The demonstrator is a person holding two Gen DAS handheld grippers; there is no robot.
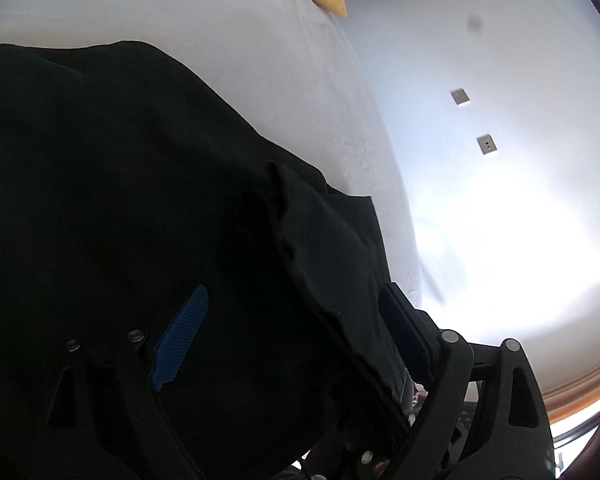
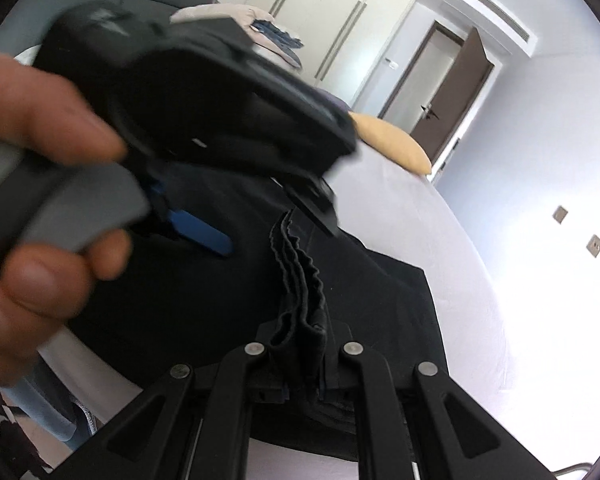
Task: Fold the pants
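Black pants (image 1: 100, 160) lie spread on a white bed sheet (image 1: 260, 40). In the left wrist view my left gripper (image 1: 296, 292) stands open and wide, and a folded edge of the pants lies loose between its blue pads (image 1: 180, 336). The right wrist view shows my right gripper (image 2: 300, 332) shut on a bunched, pleated edge of the pants (image 2: 380, 292). The left gripper (image 2: 260, 224) hovers blurred just above the cloth there, held by a person's hand (image 2: 40, 120).
A yellow pillow (image 2: 392, 144) lies at the far end of the sheet (image 2: 420, 220). A pile of folded clothes (image 2: 260, 28) sits behind it. The bed's right edge meets a white wall with two sockets (image 1: 460, 98). A wardrobe and a brown door (image 2: 448, 92) stand beyond.
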